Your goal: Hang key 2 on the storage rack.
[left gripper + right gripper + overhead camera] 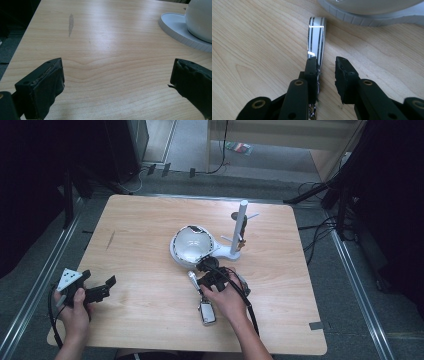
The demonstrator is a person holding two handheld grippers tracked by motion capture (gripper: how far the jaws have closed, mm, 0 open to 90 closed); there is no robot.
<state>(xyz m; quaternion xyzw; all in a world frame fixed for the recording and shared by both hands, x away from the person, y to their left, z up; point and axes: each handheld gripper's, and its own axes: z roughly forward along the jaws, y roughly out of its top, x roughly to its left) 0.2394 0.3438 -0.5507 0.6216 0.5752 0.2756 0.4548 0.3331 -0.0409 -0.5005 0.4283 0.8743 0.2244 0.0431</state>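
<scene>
A white strap with black stripes [316, 35] lies flat on the wooden table [145, 230], ending near the white dome's base [362, 18]. In the high view the strap [192, 281] runs back to a silver key fob [207, 314]. My right gripper [325, 60] is low over the strap and open. Its left jaw sits on or just above the strap's near part, and bare wood shows in the gap between the jaws. In the high view the right gripper [204, 268] points at the dome [191, 245]. My left gripper [116, 72] is wide open over bare wood at the table's near left [99, 279].
A white post with pegs [242, 222] rises from the dome's base at the right, with a small dark item hanging from it. The dome and its ringed base [175, 27] stand ahead and right of the left gripper. A grey scuff [71, 23] marks the wood.
</scene>
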